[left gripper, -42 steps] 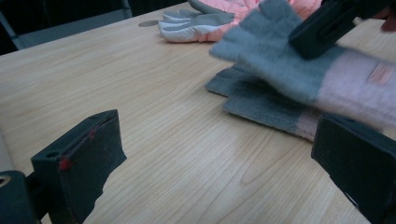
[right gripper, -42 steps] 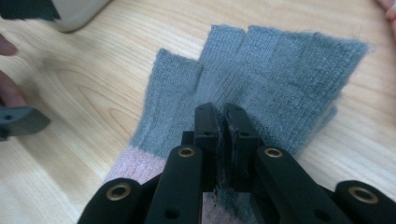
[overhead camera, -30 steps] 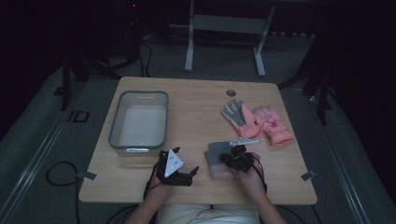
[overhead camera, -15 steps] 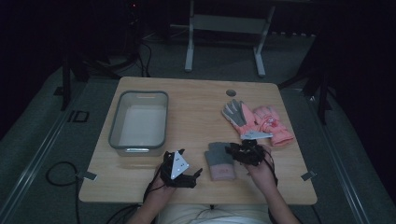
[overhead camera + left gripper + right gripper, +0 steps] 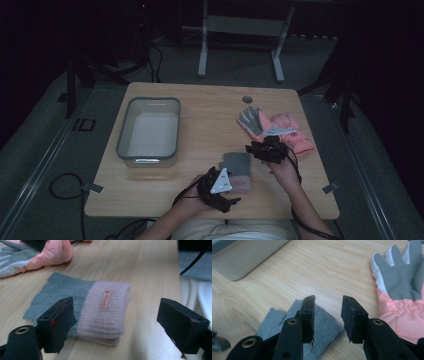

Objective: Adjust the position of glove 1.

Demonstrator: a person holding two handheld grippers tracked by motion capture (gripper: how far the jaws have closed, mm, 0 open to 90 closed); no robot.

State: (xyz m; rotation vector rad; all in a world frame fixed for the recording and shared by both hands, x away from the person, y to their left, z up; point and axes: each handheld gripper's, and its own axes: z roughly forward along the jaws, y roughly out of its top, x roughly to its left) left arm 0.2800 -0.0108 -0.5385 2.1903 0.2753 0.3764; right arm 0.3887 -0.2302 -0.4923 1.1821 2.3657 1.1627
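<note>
A folded knit glove (image 5: pixel 235 167), grey with a pale pink cuff (image 5: pixel 100 307), lies flat near the table's front edge. My left gripper (image 5: pixel 231 190) is at its near side. Its jaws (image 5: pixel 117 317) have just been closing but still stand wide, with the cuff ahead between them and untouched. My right gripper (image 5: pixel 257 150) hovers over the glove's grey end (image 5: pixel 273 320). Its jaws (image 5: pixel 328 315) have just been opening and hold nothing. A pair of pink and grey ski gloves (image 5: pixel 285 130) (image 5: pixel 399 290) (image 5: pixel 50 252) lies to the right.
A grey plastic tray (image 5: pixel 122 135) (image 5: pixel 242 260) stands on the left half of the wooden table. A small round hole (image 5: pixel 247 99) sits near the far edge. Cables trail from both grippers over the front edge.
My right gripper let go of the knit glove, rose and shifted right toward the ski gloves, jaws opening. My left gripper slid right to the glove's cuff.
</note>
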